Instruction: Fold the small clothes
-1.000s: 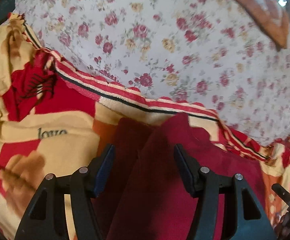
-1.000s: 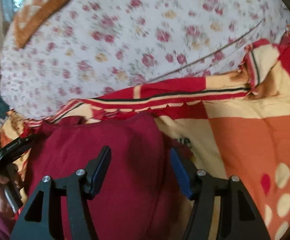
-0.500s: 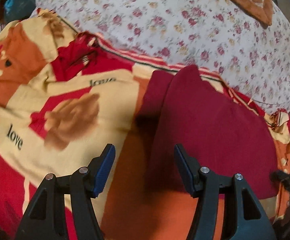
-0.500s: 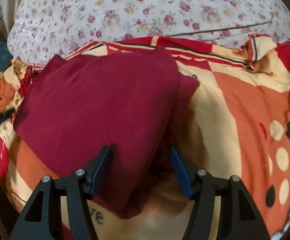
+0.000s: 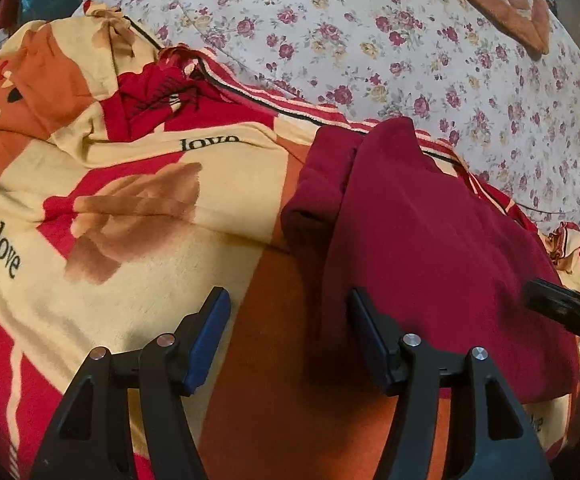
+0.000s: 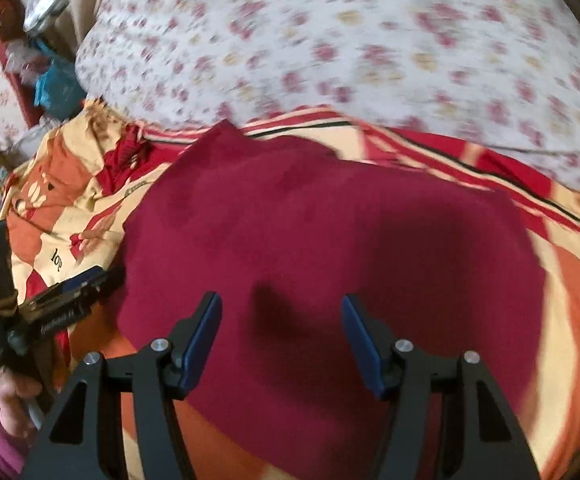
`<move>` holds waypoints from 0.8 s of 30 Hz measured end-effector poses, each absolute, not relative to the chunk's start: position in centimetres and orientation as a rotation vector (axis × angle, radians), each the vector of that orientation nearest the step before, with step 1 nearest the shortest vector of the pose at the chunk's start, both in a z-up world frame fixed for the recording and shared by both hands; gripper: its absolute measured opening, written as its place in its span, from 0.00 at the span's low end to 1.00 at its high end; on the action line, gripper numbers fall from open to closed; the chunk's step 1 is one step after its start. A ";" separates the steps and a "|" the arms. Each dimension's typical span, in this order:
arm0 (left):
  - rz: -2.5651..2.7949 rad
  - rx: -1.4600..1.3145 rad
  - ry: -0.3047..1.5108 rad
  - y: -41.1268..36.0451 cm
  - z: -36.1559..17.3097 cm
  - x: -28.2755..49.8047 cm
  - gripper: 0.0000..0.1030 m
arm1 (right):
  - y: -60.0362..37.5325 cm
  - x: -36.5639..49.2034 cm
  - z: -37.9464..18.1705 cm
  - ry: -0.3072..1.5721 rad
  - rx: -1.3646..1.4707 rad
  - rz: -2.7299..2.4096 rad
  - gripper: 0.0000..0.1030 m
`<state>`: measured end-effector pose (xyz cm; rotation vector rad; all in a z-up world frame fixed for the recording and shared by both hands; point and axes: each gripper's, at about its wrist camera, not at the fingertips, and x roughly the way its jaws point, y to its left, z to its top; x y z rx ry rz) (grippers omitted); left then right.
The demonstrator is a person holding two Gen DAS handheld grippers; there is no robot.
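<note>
A dark red garment (image 5: 430, 240) lies folded flat on a blanket, its folded-in sleeve bunched at the upper left edge. My left gripper (image 5: 288, 294) hovers just off the garment's left edge; its jaws are opening, with only orange blanket below the gap. Its right fingertip (image 5: 360, 312) stands over the garment's edge. In the right wrist view the garment (image 6: 330, 220) fills the middle, and my right gripper (image 6: 280, 298) hangs open above it, nothing between the pads. The left gripper (image 6: 70, 292) shows at that view's left side, and the right gripper's tip (image 5: 562, 308) at the left wrist view's right edge.
The garment rests on a red, cream and orange blanket (image 5: 150, 220) printed with "love". Behind it spreads a white floral sheet (image 5: 410, 40) with an orange patterned cushion (image 5: 490, 0) at the far right. A hand (image 6: 14, 392) holds the left gripper. Clutter and blue cloth (image 6: 54, 84) sit beyond the bed.
Both grippers let go of the red garment and drew back from it. The garment now lies flat on the blanket, and the right wrist view has swung sideways across it.
</note>
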<state>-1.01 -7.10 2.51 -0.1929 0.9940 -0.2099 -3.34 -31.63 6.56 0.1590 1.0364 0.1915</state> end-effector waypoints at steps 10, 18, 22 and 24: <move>-0.229 -0.207 1.000 -7.0 2.2 -0.5 0.41 | -23.5 5.3 4.6 1.018 0.056 0.262 0.63; -0.226 -0.212 0.996 -7.2 1.9 -0.2 0.42 | -22.0 11.7 3.0 1.045 0.045 0.208 0.63; -0.232 -0.225 0.998 -7.0 1.8 -0.1 0.42 | -22.0 13.1 2.1 1.059 0.070 0.177 0.66; -0.235 -0.233 0.999 -6.8 1.8 -0.1 0.42 | -21.9 12.8 2.6 1.050 0.077 0.168 0.66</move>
